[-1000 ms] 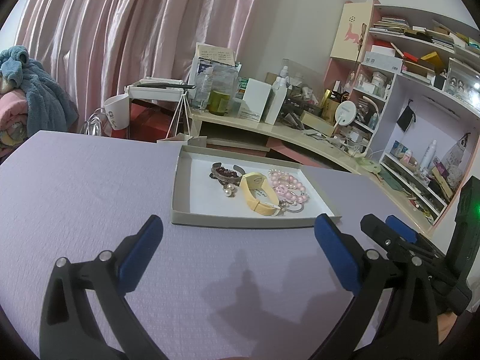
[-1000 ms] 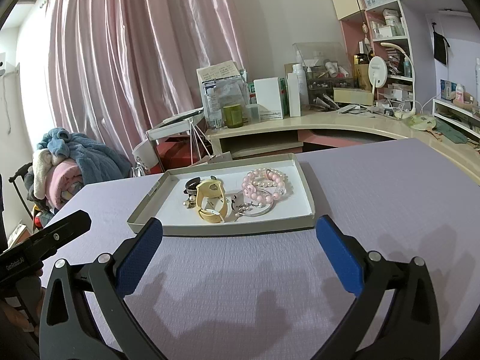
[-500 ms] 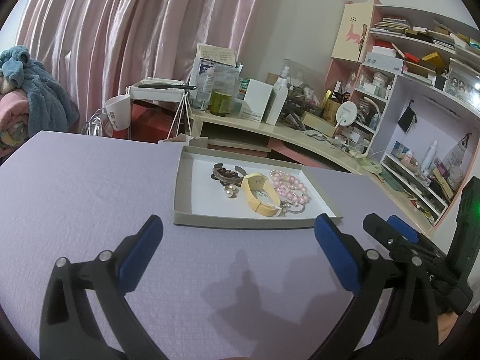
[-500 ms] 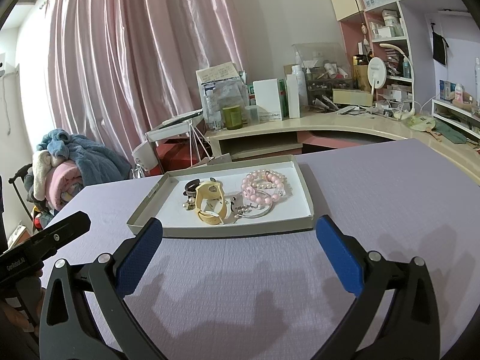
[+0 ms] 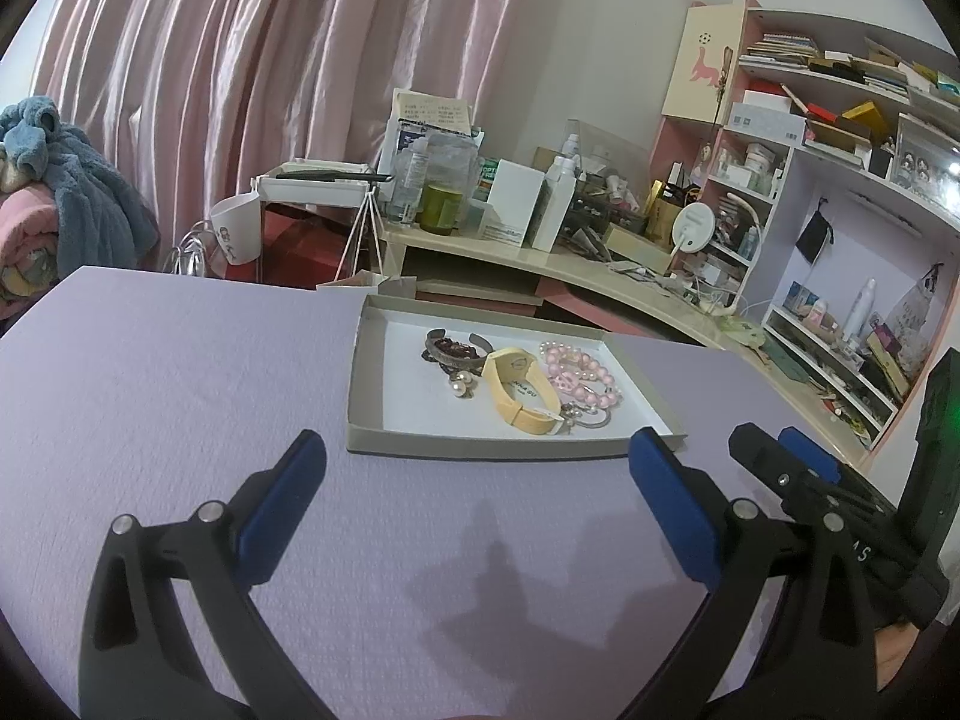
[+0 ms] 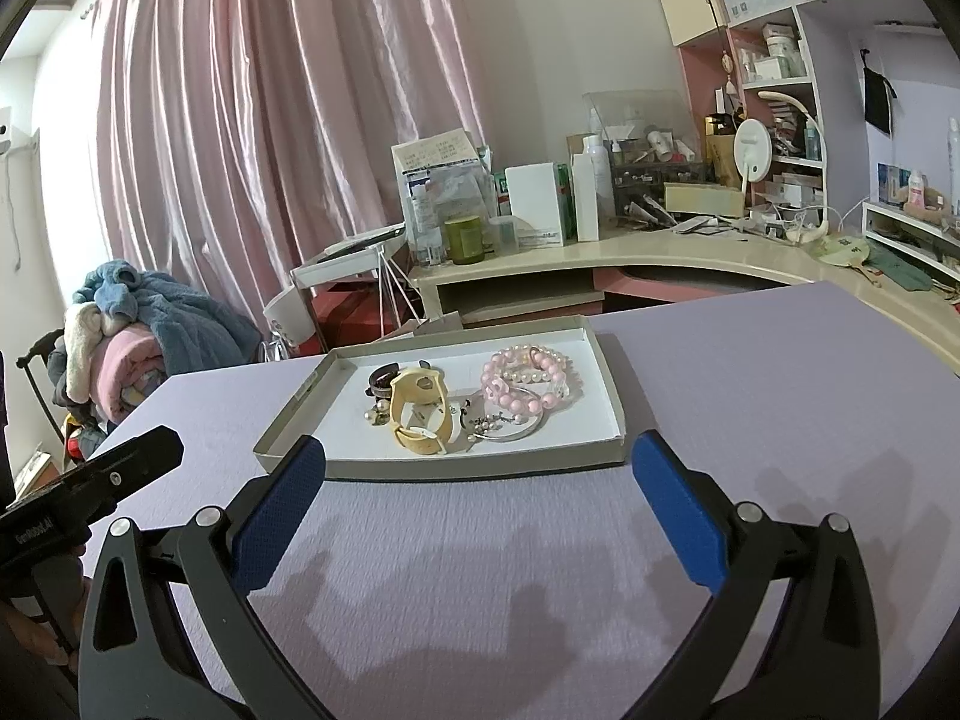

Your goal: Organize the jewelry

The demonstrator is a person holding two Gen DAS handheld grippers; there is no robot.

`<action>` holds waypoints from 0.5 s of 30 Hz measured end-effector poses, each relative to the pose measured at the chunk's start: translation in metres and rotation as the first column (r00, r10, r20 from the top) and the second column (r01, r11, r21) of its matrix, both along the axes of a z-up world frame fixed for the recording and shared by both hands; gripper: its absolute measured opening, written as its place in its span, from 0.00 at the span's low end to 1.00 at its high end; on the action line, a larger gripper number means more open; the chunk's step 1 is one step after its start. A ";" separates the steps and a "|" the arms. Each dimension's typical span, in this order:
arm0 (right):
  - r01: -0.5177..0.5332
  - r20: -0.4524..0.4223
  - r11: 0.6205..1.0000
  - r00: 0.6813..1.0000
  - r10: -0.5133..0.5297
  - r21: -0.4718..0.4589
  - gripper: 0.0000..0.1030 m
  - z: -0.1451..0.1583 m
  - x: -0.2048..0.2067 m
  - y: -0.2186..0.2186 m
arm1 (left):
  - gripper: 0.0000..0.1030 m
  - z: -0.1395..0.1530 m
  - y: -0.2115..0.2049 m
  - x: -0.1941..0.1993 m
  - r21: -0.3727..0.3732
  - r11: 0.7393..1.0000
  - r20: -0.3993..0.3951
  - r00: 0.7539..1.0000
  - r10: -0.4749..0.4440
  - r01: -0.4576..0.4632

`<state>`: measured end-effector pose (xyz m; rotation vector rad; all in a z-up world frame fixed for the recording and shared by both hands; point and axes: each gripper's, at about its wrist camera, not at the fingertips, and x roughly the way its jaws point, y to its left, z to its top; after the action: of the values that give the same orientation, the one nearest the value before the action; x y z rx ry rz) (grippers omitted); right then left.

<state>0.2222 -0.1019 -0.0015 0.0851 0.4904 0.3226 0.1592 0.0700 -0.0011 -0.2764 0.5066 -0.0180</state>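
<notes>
Both tools, left (image 5: pixel 474 480) and right (image 6: pixel 477 480), gape empty; jewelry tray (image 6: pixel 456 471) lies just ahead.

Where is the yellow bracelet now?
In both views the yellow bracelet lies inside the tray, between the dark bangle and the pink bead bracelets.

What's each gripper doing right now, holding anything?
Left gripper: open, holding nothing.
Right gripper: open, holding nothing, just short of the tray.

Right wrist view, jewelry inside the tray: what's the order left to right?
Dark bangle → cream cuff → silver hoop bracelet → pink bead bracelets, all lying in the tray.
</notes>
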 end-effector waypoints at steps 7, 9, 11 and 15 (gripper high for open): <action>0.000 0.000 1.000 1.000 0.000 0.000 0.99 0.000 0.000 0.000 | 0.98 0.000 0.000 0.000 0.004 1.000 0.002 1.000 -0.001 0.001; 0.000 0.000 1.000 1.000 0.000 0.000 0.99 0.000 0.000 0.000 | 0.98 0.000 0.003 0.002 0.005 1.000 0.001 1.000 -0.002 0.002; 0.000 0.001 1.000 1.000 0.000 0.000 0.99 0.000 0.000 0.000 | 0.98 0.001 0.002 0.002 0.006 1.000 0.002 1.000 -0.002 0.002; 0.000 0.000 1.000 1.000 0.000 0.000 0.99 -0.001 0.000 0.000 | 0.98 0.001 0.003 0.002 0.006 1.000 0.004 1.000 -0.002 0.002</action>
<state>0.2219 -0.1021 -0.0022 0.0850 0.4905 0.3230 0.1616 0.0726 -0.0005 -0.2697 0.5026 -0.0186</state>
